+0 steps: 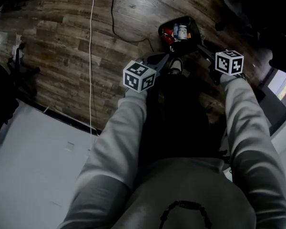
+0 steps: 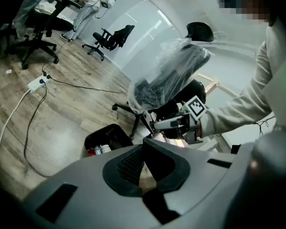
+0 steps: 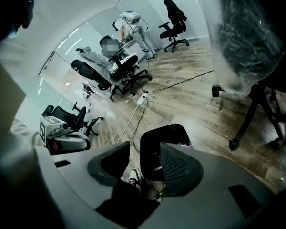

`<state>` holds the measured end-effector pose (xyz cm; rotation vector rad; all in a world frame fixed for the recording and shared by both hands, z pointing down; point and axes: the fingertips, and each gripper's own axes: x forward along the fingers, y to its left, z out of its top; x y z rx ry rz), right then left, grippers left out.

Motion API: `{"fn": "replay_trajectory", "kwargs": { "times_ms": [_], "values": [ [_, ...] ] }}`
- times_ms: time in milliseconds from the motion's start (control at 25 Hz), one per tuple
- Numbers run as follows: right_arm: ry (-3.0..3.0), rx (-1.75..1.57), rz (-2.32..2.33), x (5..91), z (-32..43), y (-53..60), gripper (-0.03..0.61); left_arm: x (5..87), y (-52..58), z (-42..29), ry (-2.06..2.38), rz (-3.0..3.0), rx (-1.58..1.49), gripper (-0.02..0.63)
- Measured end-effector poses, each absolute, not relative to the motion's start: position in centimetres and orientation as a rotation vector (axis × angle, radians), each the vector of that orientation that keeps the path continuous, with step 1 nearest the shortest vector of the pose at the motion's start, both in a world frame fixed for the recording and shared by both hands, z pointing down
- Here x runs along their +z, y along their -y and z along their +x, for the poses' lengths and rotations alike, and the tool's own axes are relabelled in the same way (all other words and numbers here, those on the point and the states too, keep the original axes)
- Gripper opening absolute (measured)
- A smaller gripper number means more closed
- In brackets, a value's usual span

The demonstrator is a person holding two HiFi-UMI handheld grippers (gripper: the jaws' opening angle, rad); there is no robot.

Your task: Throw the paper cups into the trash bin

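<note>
trash bin (image 1: 194, 31) | black, open, on wood floor (image 1: 62, 56) | red, white items (image 1: 175, 32) inside

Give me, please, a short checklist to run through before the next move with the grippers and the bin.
1. right gripper empty: ok. Its jaws stand apart with nothing between them.
2. left gripper empty: cannot tell. Its jaws meet at the tips, and the tan patch behind them may be floor or a cup.
3. trash bin upright and open: ok. It stands on the wooden floor with items already inside.
4. More paper cups to collect: cannot tell. None is in view.
5. white cable clear of the bin: ok. It lies off to the left in the head view.
</note>
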<state>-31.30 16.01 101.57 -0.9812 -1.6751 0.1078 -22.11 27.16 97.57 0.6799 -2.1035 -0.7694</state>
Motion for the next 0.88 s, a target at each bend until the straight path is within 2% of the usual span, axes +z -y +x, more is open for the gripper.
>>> {"fn": "replay_trajectory", "kwargs": {
  "times_ms": [400,480,520,880],
  "values": [
    [1.723,0.039,-1.038,84.8,-27.5,-13.4,0.187,82.7,-25.4,-15.5,2.023,0.847,-0.654,-0.011],
    [1.726,0.031,-1.099,82.1,-26.8,-13.7,0.05,80.7,-26.3,-15.1,2.031,0.874,-0.607,-0.011],
    [1.717,0.042,-1.131,80.9,-26.5,-13.9,0.021,79.9,-26.7,-15.0,2.038,0.876,-0.597,-0.011],
    [1.682,0.041,-1.194,76.1,-23.2,-13.1,0.02,75.2,-26.9,-12.8,2.052,0.898,-0.483,-0.011]
  ]
}}
